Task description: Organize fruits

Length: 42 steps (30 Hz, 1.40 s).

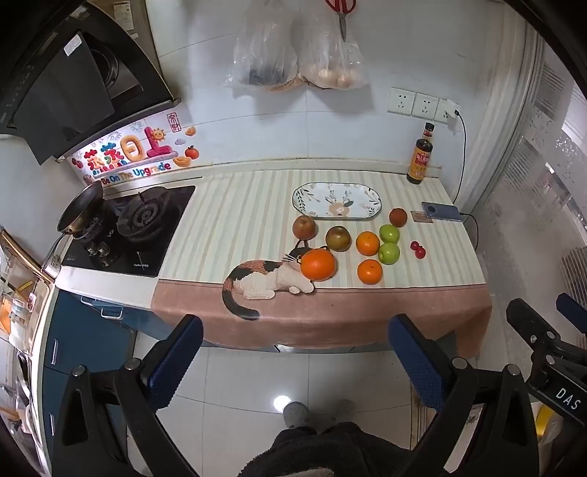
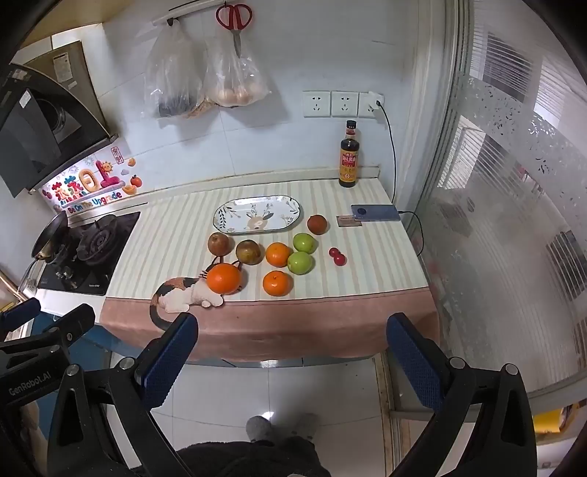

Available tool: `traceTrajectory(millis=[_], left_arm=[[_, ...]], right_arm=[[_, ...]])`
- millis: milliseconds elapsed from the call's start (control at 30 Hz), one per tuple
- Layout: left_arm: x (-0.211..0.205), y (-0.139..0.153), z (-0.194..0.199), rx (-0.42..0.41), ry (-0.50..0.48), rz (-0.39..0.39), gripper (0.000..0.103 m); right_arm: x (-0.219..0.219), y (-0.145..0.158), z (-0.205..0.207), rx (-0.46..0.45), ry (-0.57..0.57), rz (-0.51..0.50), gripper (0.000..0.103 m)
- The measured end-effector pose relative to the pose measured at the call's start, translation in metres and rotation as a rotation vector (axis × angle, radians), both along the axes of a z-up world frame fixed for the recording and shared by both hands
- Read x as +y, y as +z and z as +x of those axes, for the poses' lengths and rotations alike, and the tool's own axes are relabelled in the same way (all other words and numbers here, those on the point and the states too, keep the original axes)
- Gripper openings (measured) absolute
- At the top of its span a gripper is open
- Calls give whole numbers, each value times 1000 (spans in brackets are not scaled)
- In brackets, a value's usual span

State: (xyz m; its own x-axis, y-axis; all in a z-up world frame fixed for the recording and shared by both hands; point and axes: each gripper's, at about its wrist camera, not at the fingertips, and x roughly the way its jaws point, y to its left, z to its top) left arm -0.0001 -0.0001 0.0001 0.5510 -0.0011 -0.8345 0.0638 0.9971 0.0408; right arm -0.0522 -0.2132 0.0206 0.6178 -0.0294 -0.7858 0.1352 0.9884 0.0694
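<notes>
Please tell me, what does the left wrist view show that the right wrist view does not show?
Only the left wrist view shows the blue cabinet doors under the stove and the right gripper from the side.

Only the right wrist view shows the left gripper from the side and much of the frosted glass door.

Both show the empty oval plate, three oranges, two green apples, the dark sauce bottle, the phone and the red scissors.
</notes>
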Motion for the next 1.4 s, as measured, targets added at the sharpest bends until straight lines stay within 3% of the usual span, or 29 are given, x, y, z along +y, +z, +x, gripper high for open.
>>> traceTrajectory(millis=[1400], left_arm=[[-9, 13, 6, -19, 1, 3, 103]], right_arm=[[3, 11, -3, -2, 3, -5, 103]])
